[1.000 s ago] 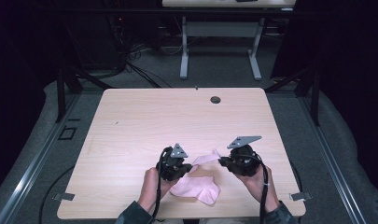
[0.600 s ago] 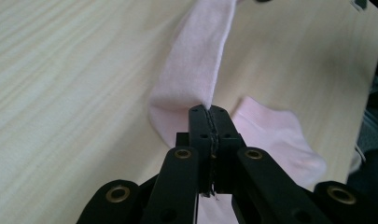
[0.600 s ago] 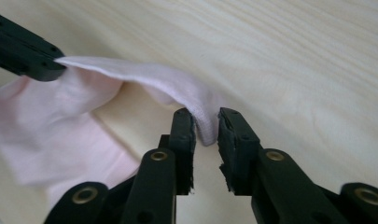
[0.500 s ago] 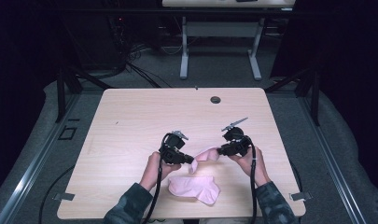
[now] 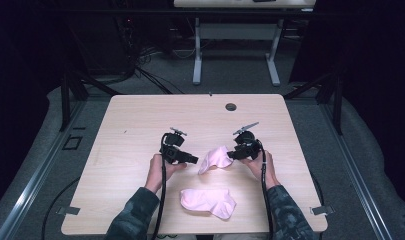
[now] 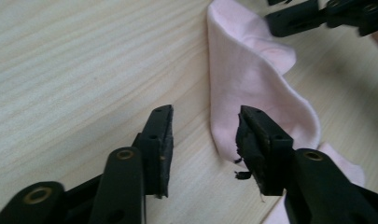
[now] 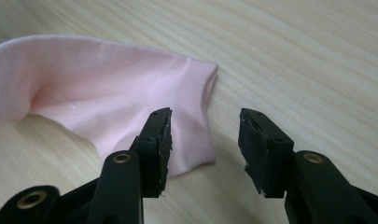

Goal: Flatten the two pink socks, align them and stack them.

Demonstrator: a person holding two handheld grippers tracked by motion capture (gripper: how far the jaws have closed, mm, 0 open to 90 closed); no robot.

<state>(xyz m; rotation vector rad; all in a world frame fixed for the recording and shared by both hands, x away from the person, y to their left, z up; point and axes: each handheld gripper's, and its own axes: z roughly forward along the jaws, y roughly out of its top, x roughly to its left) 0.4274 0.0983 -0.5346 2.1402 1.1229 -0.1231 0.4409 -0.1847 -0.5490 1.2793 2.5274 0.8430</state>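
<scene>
Currently both grippers, left (image 5: 194, 160) and right (image 5: 231, 155), have jaws spread, flanking one sock (image 5: 215, 158) mid-bench (image 5: 140, 125); another sock (image 5: 208, 202) lies nearer. Apparently unheld; a shallow pinch may slip.

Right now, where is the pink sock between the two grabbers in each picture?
High view: the farther pink sock lies mid-table between the grippers.
Left gripper view: the sock runs from top centre down to the right-hand jaw.
Right gripper view: it spreads from the left edge to the left-hand jaw.
Shared landmark: the pale wooden table underneath.
</scene>
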